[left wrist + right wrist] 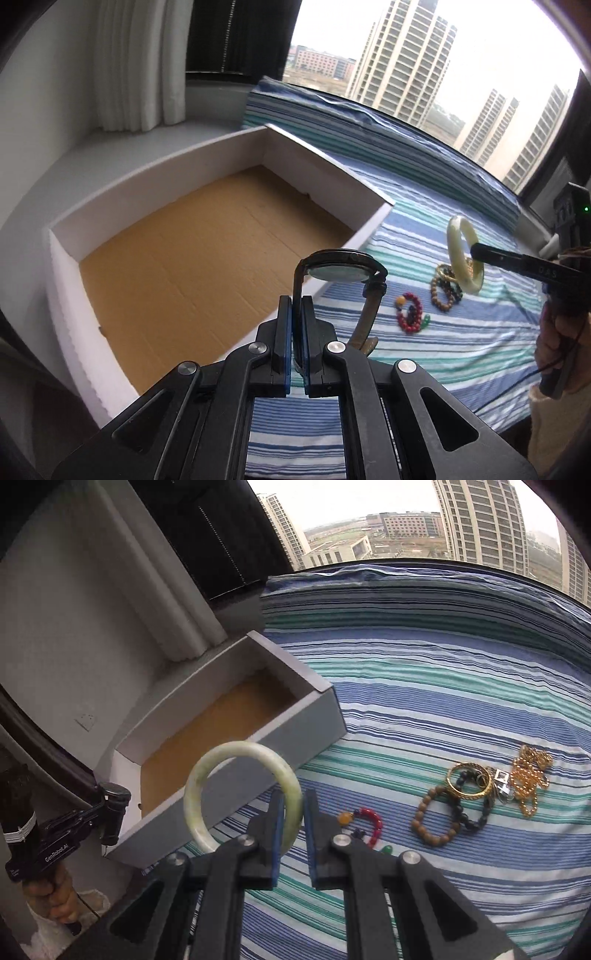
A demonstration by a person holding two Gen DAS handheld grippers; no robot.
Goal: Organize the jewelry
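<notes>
Your left gripper (296, 314) fingers clench a floppy watch (341, 273) strap; your right gripper (293, 812) fingers pinch the stiff, slippery, breakable bangle (242, 794) rim, lower centre.

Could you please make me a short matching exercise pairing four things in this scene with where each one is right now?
Things:
1. watch
2. pale green bangle
3. wooden bead bracelet
4. cardboard box

Places:
A. lying on the striped sheet
B. clamped in the left gripper
C. standing empty beside the sheet
D. clamped in the right gripper

Pairs: 1-B, 2-D, 3-A, 4-C
</notes>
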